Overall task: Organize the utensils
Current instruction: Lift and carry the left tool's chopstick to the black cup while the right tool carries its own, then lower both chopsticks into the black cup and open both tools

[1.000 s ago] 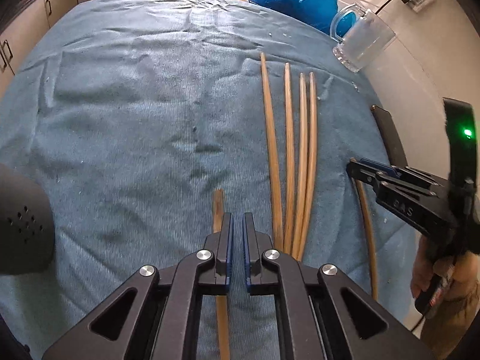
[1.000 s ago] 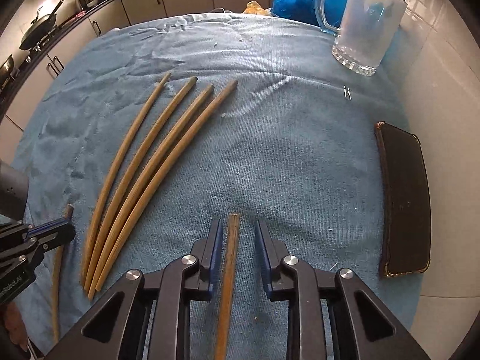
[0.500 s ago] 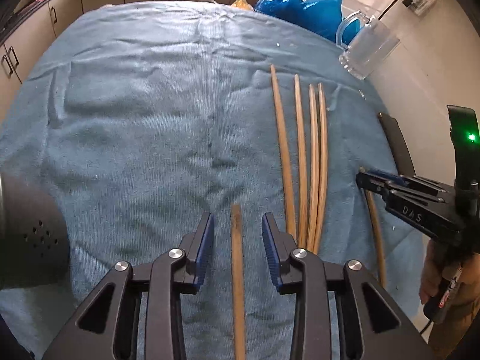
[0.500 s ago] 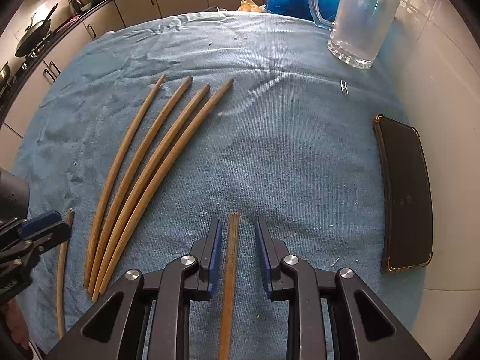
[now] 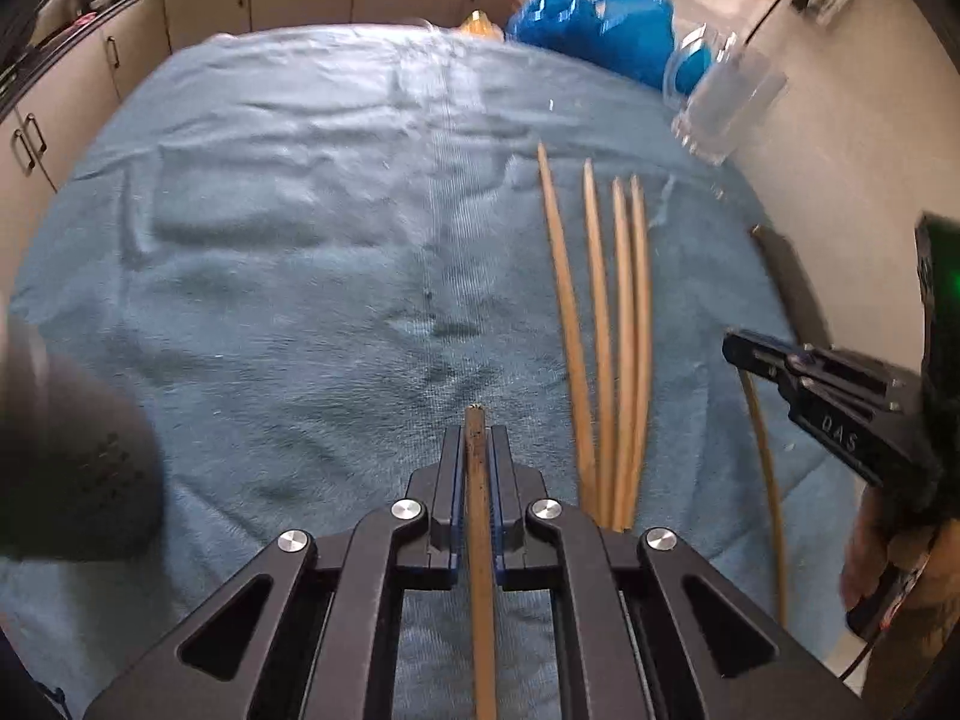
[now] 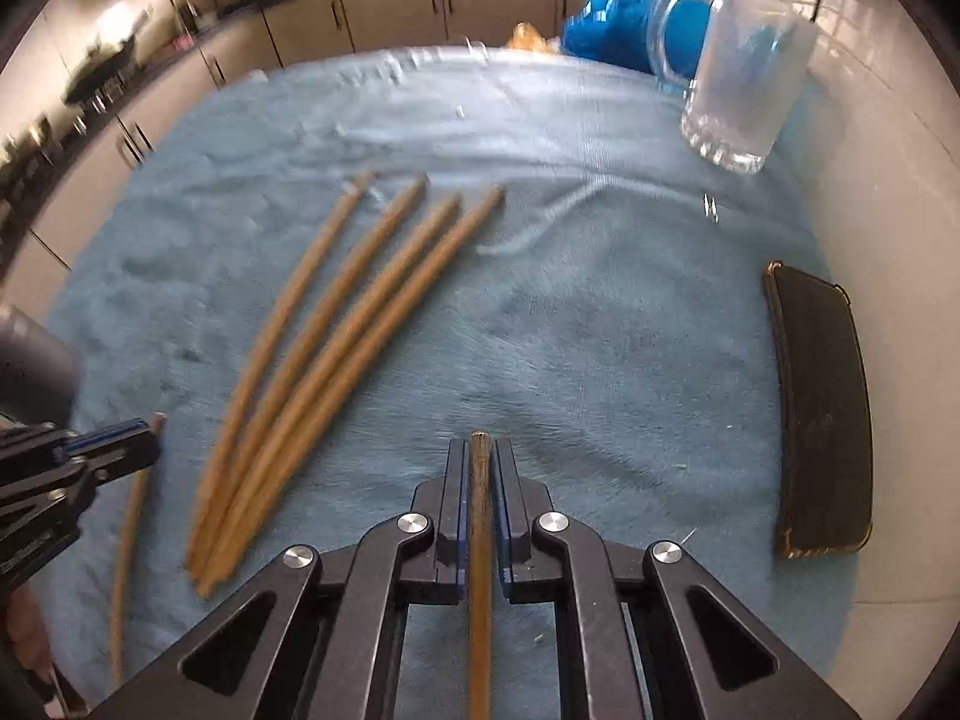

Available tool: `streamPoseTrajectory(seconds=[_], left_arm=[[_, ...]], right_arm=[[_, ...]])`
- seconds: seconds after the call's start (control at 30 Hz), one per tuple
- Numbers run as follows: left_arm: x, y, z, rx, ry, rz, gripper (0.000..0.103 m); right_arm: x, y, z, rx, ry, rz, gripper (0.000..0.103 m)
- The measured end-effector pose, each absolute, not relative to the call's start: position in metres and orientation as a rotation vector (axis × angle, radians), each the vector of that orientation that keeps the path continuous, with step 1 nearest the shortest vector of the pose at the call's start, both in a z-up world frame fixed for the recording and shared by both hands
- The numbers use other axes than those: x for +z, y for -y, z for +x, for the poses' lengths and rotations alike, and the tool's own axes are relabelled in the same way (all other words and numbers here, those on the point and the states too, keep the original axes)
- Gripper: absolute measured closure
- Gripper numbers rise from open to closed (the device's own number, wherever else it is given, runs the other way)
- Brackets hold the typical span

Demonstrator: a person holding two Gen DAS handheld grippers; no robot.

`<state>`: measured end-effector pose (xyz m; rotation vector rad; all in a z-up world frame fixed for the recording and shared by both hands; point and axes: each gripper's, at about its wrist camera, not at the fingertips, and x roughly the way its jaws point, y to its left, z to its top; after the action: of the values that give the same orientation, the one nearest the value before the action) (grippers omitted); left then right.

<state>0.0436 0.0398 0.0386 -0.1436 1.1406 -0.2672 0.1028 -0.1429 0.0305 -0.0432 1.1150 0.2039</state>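
On blue towel, four chopsticks pointing away

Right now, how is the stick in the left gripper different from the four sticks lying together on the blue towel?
The stick in the left gripper is pinched between shut pads; the four sticks lie loose on the towel, untouched. It is alone; they fan out side by side, nearly meeting at their near ends. All look like long, thin, tan wooden chopsticks.

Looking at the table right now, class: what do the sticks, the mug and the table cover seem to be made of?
Sticks: probably bamboo or wood, tan and matte.
Mug: clear glass or plastic, see-through with a thick base.
Table cover: blue cloth, seemingly towelling, wrinkled and napped.
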Motion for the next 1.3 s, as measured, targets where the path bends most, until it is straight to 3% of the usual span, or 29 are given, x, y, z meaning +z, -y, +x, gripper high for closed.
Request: streamPoseTrajectory(seconds=[0.37, 0.77, 1.3], left_arm=[[0.125, -0.076, -0.048, -0.295, -0.839, -0.231, 0.097], [0.175, -0.102, -0.132, -0.247, -0.601, -0.248, 0.097], [0.222, -0.167, -0.171, -0.231, -0.449, -0.364, 0.097]], right_arm=[[0.118, 0.137, 0.016, 0.258, -0.782, 0.058, 0.096], [0.169, 0.11, -0.067, 0.285, -0.548, 0.055, 0.096], [0.215, 0.064, -0.07, 0.367, -0.402, 0.141, 0.096]])
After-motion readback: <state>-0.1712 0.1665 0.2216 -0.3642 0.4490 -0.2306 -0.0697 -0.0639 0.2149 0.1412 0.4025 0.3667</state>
